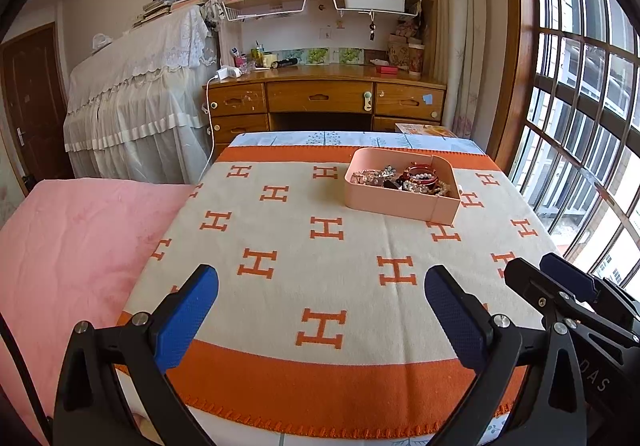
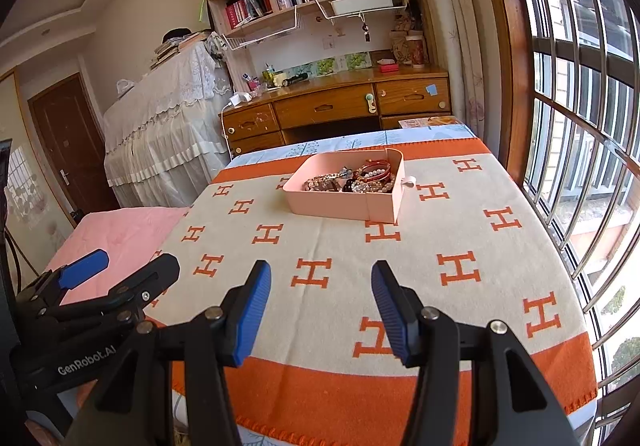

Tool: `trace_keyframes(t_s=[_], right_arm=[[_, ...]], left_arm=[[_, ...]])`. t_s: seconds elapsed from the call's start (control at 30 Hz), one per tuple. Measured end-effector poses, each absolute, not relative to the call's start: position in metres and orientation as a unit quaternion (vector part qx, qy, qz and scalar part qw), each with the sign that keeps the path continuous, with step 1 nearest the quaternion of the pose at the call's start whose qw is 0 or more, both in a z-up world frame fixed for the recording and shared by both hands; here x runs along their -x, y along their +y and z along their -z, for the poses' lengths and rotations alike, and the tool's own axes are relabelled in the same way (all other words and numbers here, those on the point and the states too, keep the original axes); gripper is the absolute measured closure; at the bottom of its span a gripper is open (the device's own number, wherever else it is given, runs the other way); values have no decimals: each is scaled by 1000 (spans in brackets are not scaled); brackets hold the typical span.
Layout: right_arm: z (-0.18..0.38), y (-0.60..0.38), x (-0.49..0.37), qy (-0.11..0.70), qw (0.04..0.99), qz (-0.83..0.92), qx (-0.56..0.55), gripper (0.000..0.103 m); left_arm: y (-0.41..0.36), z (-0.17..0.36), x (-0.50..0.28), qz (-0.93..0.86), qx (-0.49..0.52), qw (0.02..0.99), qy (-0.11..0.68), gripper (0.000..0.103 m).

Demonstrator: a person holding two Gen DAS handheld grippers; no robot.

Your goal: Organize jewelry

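Note:
A pink tray (image 1: 400,202) stands on the far right part of a cream and orange blanket (image 1: 304,258). It holds a heap of jewelry (image 1: 416,178): bead bracelets, red bangles and sparkly pieces. In the right wrist view the tray (image 2: 340,206) and the jewelry (image 2: 364,178) lie straight ahead. My left gripper (image 1: 320,278) is open and empty, low over the blanket's near edge. My right gripper (image 2: 320,274) is open and empty, well short of the tray. Each gripper shows at the edge of the other's view: the right one (image 1: 560,278), the left one (image 2: 132,266).
A pink quilt (image 1: 68,246) lies to the left of the blanket. Behind stand a wooden desk (image 1: 320,94) with bookshelves and a lace-covered piano (image 1: 140,94). A barred window (image 1: 580,106) runs along the right side.

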State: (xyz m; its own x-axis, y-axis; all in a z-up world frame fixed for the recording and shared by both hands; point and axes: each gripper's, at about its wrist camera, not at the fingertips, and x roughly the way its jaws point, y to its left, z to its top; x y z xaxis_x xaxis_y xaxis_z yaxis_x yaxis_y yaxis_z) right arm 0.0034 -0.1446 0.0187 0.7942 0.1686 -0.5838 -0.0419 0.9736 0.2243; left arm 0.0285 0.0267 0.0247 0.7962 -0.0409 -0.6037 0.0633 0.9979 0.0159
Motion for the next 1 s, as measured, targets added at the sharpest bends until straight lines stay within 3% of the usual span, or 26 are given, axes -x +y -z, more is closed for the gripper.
trace_keyframes(t_s=[1.0], right_arm=[[-17,-144,-2,316,942,-55,-101,50]], left_arm=[[29,-19,-27,26,-13,944,328,1]])
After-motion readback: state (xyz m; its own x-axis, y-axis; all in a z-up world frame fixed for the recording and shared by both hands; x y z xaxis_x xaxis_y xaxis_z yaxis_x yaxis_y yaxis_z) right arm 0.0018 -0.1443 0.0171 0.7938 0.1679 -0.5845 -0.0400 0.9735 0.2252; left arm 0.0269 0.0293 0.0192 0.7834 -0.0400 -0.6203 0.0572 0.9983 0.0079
